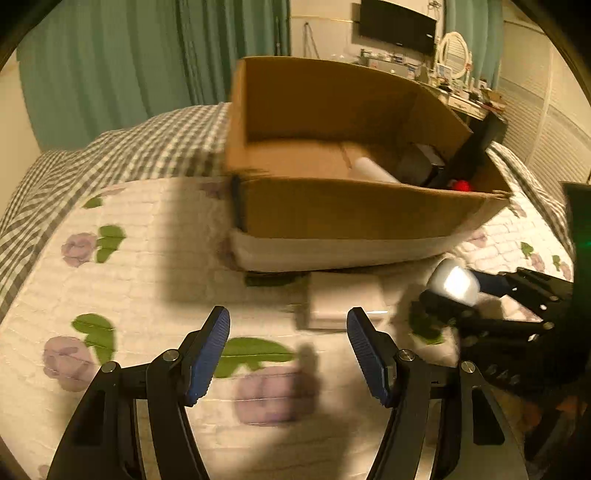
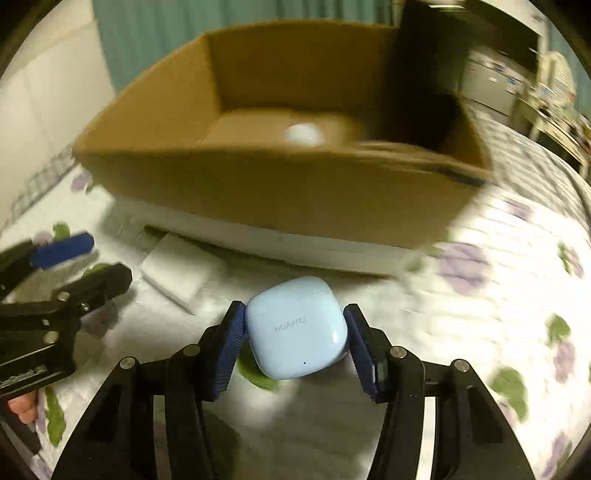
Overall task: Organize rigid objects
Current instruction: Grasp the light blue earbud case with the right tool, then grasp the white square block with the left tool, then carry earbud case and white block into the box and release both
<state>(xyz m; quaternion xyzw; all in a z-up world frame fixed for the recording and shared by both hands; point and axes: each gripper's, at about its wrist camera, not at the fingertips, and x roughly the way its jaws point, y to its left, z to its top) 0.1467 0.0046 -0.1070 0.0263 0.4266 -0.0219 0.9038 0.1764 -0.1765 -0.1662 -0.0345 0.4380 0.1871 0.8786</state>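
Observation:
My right gripper [image 2: 295,325] is shut on a pale blue earbud case [image 2: 297,328] marked HUAWEI and holds it above the bed, in front of the open cardboard box [image 2: 258,199]. In the left wrist view the case [image 1: 452,282] shows at the right, held in the right gripper [image 1: 454,295]. My left gripper [image 1: 288,328] is open and empty, its jaws wide apart, just short of a flat white box [image 1: 343,302] lying on the bed; that box also shows in the right wrist view [image 2: 181,269]. The cardboard box [image 1: 369,214] holds a white cylinder [image 1: 373,170], a black item [image 1: 421,162] and a red item [image 1: 461,184].
The cardboard box rests on a white slab [image 1: 332,251] on a floral quilt [image 1: 129,295] with a checked blanket [image 1: 110,155] behind. Green curtains [image 1: 147,55], a wall screen [image 1: 397,22] and a cluttered dresser [image 1: 461,88] stand beyond.

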